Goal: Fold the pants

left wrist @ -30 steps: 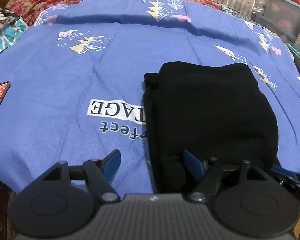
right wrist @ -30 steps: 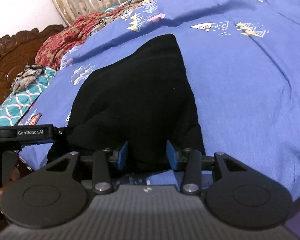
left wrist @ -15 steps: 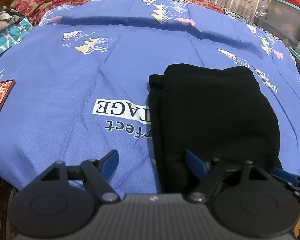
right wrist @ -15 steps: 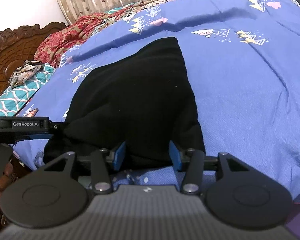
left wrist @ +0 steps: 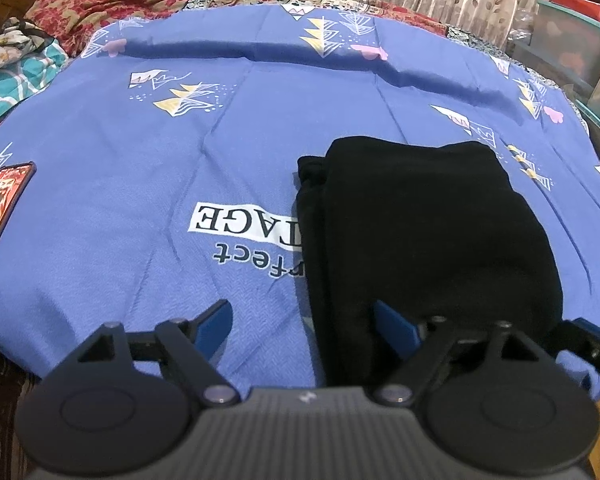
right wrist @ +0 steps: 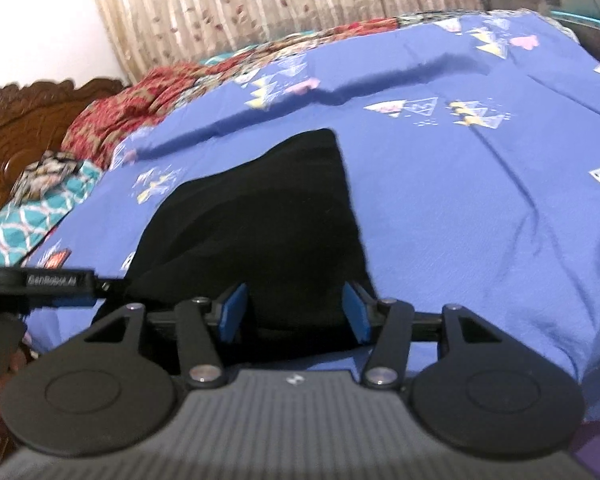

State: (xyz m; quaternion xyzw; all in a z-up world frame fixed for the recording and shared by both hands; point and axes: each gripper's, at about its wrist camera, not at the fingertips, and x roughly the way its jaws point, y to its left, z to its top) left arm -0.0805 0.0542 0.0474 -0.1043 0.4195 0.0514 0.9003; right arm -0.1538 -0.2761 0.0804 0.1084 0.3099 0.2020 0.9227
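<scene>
Both grippers — left gripper (left wrist: pixel 303 326), right gripper (right wrist: pixel 296 312) — have just been opening, releasing the folded black pants (left wrist: pixel 420 232); folding looks finished.

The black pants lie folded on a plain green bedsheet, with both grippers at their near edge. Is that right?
Not quite: the bedsheet is blue and printed, as the left wrist view shows. The black pants do lie folded, left gripper and right gripper at their near edge.

Your left gripper's (left wrist: pixel 304 326) body hides the near edge of the folded black pants (left wrist: pixel 420 232), which also cover part of the bedsheet's printed lettering (left wrist: pixel 244 224). The phone (left wrist: pixel 0 212) is cut off at the left edge. Your right wrist view is motion-blurred, so the label on the other gripper's bar (right wrist: pixel 52 280) is unreadable.
</scene>
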